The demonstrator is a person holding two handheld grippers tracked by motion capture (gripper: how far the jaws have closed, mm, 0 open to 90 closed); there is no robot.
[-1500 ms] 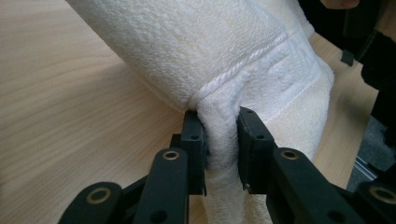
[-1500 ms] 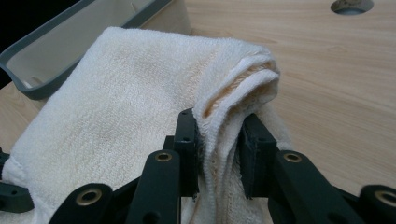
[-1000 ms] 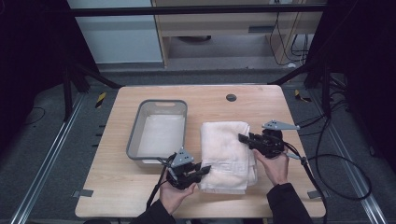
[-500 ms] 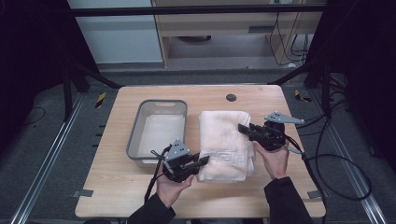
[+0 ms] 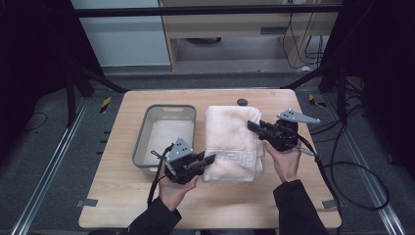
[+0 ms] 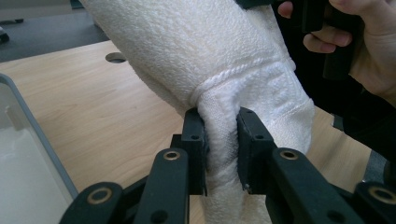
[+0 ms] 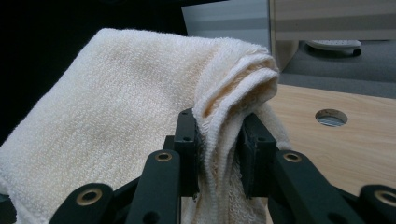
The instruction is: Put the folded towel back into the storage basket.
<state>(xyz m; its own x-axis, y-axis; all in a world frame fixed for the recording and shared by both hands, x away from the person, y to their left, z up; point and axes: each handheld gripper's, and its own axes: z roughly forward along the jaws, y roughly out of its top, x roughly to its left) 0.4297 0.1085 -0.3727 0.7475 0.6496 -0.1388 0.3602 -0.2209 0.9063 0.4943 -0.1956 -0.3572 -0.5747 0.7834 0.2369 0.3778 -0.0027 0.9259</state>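
My left fingers [image 6: 222,144] pinch the folded towel [image 5: 230,142] at its near edge; my right fingers [image 7: 219,149] clamp its far right corner, beside the grey tray [image 5: 147,147].

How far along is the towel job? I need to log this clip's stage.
Done: the towel is folded, and both grips are made, left gripper and right gripper each shut on an edge. In hand: lifting it off the table. Left, probably: placing it in the grey bin beside it.
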